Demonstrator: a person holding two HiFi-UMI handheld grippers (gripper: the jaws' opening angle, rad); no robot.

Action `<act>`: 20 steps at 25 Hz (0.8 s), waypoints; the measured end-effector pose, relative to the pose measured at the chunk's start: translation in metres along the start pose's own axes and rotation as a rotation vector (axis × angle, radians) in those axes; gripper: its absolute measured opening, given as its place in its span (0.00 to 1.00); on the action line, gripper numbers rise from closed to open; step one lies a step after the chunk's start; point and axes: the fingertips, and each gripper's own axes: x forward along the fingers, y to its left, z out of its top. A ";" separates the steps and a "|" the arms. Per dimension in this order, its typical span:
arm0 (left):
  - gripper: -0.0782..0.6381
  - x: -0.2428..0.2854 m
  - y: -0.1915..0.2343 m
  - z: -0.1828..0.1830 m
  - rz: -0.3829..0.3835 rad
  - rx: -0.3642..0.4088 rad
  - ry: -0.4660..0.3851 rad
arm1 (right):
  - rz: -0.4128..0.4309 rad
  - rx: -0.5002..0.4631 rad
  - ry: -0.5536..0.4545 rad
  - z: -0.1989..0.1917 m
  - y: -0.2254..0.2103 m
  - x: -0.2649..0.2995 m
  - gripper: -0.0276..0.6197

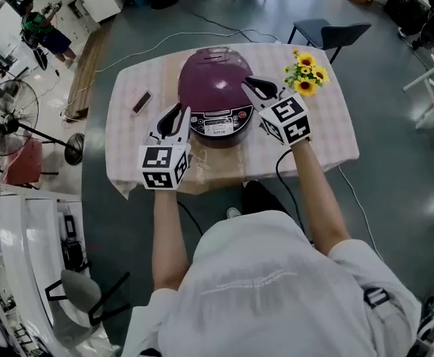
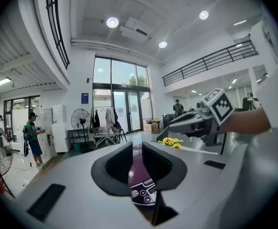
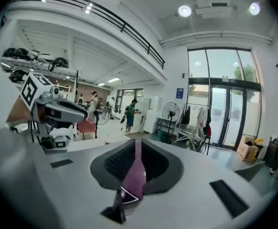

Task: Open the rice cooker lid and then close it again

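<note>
Now both grippers hang beside the round, glossy purple rice cooker (image 1: 215, 88), whose lid is down.
Left gripper (image 1: 173, 119) keeps a narrow gap, with the cooker just ahead of its black pads; right gripper (image 1: 258, 89) is almost together, only a thin slit, with the cooker at its left.

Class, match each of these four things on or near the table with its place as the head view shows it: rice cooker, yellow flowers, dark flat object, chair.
Things:
1. rice cooker
2. yellow flowers
3. dark flat object
4. chair

Places:
A. beyond the far edge of the table
B. on the table's left part
C. in the table's middle
D. at the table's far right corner

Pairs: 1-C; 2-D; 3-B; 4-A
</note>
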 end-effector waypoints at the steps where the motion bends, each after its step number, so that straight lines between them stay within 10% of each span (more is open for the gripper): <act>1: 0.20 0.001 -0.001 0.003 -0.001 0.004 -0.011 | -0.012 -0.004 -0.007 0.002 -0.002 -0.008 0.13; 20: 0.13 -0.001 -0.014 0.032 -0.007 0.017 -0.063 | -0.122 -0.027 -0.080 0.020 -0.024 -0.103 0.09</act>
